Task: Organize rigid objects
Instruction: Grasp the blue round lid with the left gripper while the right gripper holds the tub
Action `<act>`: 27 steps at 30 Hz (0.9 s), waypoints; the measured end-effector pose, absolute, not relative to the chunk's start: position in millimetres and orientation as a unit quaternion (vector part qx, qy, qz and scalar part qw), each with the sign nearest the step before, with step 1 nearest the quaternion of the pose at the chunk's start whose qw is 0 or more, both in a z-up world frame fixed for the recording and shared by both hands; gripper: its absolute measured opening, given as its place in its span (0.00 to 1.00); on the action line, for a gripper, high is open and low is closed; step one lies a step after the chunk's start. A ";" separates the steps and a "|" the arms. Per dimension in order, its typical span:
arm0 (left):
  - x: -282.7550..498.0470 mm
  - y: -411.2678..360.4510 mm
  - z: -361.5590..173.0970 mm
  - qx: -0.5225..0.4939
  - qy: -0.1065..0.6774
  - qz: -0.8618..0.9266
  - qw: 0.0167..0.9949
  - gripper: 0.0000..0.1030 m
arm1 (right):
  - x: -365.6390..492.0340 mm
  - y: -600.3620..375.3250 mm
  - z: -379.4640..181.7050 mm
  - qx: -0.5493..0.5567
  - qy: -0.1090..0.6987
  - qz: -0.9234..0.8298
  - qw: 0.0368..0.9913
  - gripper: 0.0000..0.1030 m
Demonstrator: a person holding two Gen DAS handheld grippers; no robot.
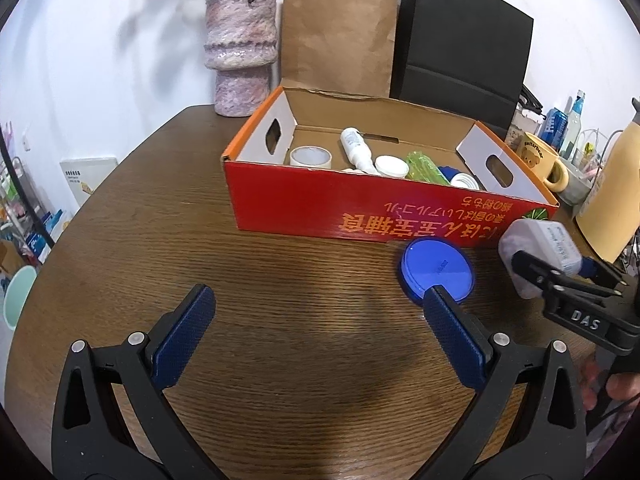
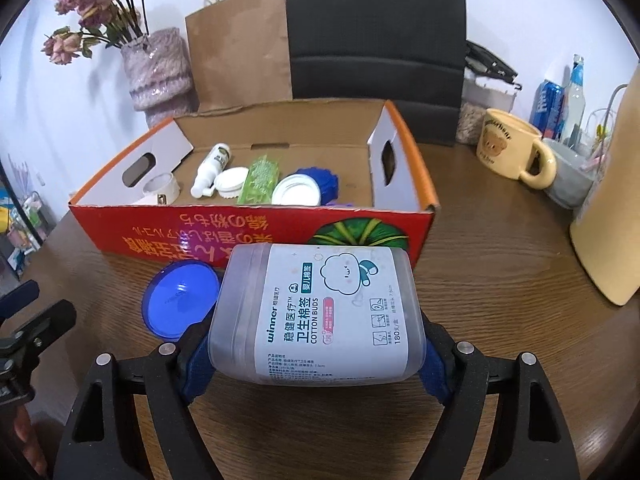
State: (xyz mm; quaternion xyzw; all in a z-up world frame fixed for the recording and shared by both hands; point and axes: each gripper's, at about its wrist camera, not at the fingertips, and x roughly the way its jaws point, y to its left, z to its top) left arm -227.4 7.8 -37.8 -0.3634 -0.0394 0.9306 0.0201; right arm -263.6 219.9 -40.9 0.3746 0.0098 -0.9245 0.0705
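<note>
1. Cotton-bud tub [image 2: 316, 316], frosted with a white label, lies on its side between the right jaws [image 2: 316, 360]; the blue pads press on both its ends, so the jaws are clamped on it while standing wide.
2. From the left wrist view the tub looks raised off the bench [image 1: 280, 320], though the gap beneath it cannot be judged surely.
3. Just ahead of the tub stands the red near wall of the box [image 2: 248, 236], its top edge about level with the tub's far end in the right view.
4. Box interior holds a tape roll [image 1: 310, 156], a white bottle [image 1: 356, 148], a white lid [image 1: 391, 166], a green case [image 1: 426, 168] and a blue-and-white piece [image 2: 308, 184], all crowded toward the near wall. Bare cardboard floor shows behind them and along the box's right end.
5. Left of the right jaws, touching or almost touching the tub's edge in that view, a blue lid [image 2: 180, 300] lies flat on the bench close to the box's near wall.
6. Left jaws [image 1: 320, 320] are wide apart with nothing between them, above open wood; the blue lid sits just past the tip of their right finger [image 1: 452, 332].
7. Right of the right jaws, the bench is bare up to a yellow mug [image 2: 508, 148] and a tall beige container [image 2: 612, 216] near the bench's far right.
8. Behind the box stand a vase [image 1: 240, 48], a brown bag [image 1: 340, 36] and a black bag [image 1: 468, 40].
</note>
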 end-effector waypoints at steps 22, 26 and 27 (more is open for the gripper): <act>-257.6 72.0 -60.3 -0.416 -0.027 0.909 0.027 1.00 | -249.5 279.8 -28.8 0.338 0.009 -0.939 0.067 0.83; -263.1 84.1 -63.4 -0.426 -0.024 0.904 0.025 1.00 | -248.6 289.9 -25.9 0.330 0.002 -0.942 0.059 0.83; -264.1 85.7 -63.8 -0.427 -0.025 0.903 0.024 1.00 | -248.8 291.4 -25.4 0.329 0.001 -0.943 0.057 0.83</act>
